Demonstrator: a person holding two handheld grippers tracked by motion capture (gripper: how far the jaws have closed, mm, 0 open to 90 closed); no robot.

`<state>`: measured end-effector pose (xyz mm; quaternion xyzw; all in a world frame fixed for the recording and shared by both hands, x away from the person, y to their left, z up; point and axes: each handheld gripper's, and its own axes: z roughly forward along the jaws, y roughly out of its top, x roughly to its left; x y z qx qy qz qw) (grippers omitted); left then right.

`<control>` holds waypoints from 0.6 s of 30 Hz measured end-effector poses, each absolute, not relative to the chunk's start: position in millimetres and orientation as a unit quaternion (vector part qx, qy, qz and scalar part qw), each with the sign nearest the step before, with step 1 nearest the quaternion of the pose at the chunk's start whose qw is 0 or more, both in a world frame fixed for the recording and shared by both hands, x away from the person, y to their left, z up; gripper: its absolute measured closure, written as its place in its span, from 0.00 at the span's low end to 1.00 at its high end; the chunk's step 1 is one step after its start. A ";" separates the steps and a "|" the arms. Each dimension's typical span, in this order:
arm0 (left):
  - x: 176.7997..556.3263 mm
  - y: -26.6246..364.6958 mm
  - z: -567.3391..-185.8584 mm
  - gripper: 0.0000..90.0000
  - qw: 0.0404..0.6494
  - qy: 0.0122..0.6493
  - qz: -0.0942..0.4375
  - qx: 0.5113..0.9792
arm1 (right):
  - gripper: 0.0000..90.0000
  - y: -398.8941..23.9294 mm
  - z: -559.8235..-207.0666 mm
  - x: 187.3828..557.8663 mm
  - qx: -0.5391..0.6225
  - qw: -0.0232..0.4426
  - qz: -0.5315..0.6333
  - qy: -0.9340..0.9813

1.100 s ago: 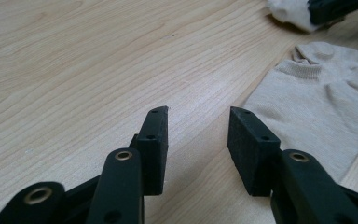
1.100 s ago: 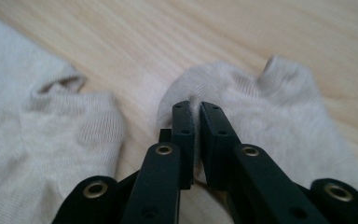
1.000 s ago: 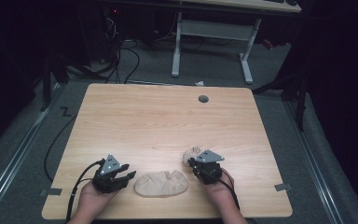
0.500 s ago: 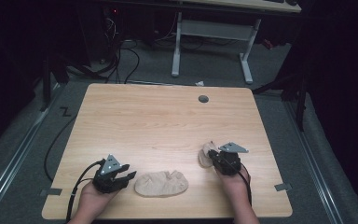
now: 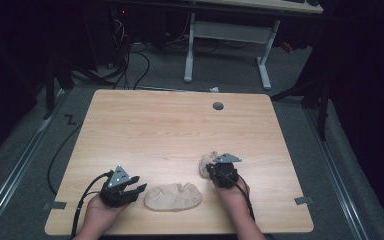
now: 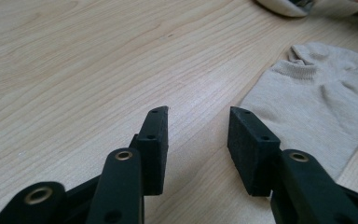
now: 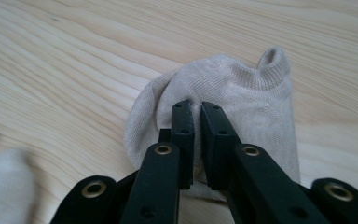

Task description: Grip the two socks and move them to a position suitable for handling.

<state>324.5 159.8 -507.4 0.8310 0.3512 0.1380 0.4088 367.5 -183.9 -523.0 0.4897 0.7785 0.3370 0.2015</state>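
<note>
A beige ankle sock (image 5: 172, 197) lies flat near the table's front edge, and shows to the right of my left jaws as the flat sock (image 6: 317, 102). My left gripper (image 5: 139, 190) (image 6: 198, 135) stands open just left of it, with bare wood between its pads. A second beige sock (image 5: 207, 162) (image 7: 242, 88) lies bunched to the right of the first. My right gripper (image 5: 212, 170) (image 7: 196, 109) is shut on a fold of this sock, its cuff pointing away from the jaws.
The wooden table (image 5: 180, 130) has a round cable hole (image 5: 218, 106) near its far edge. A white-legged desk (image 5: 225, 45) and floor cables (image 5: 130, 60) lie beyond it. A blurred edge of the flat sock (image 7: 2, 186) shows at lower left in the right gripper view.
My right gripper swung out to the right with the bunched sock, then came back left and a little lower. The left gripper and the flat sock stayed put.
</note>
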 end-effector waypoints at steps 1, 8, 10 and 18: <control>324.2 159.7 -507.3 0.65 0.409 0.351 0.138 0.831 | 0.94 -180.0 -522.3 368.3 0.485 0.201 0.340 0.780; 324.2 160.7 -507.8 0.65 0.407 0.353 0.139 0.831 | 0.93 -164.7 -504.6 369.0 0.470 0.200 0.391 0.766; 324.8 160.3 -508.4 0.65 0.406 0.354 0.137 0.831 | 0.92 -167.9 -498.9 367.9 0.473 0.198 0.407 0.756; 325.1 160.0 -508.5 0.65 0.406 0.355 0.139 0.831 | 0.90 -198.1 -483.6 367.6 0.496 0.201 0.441 0.721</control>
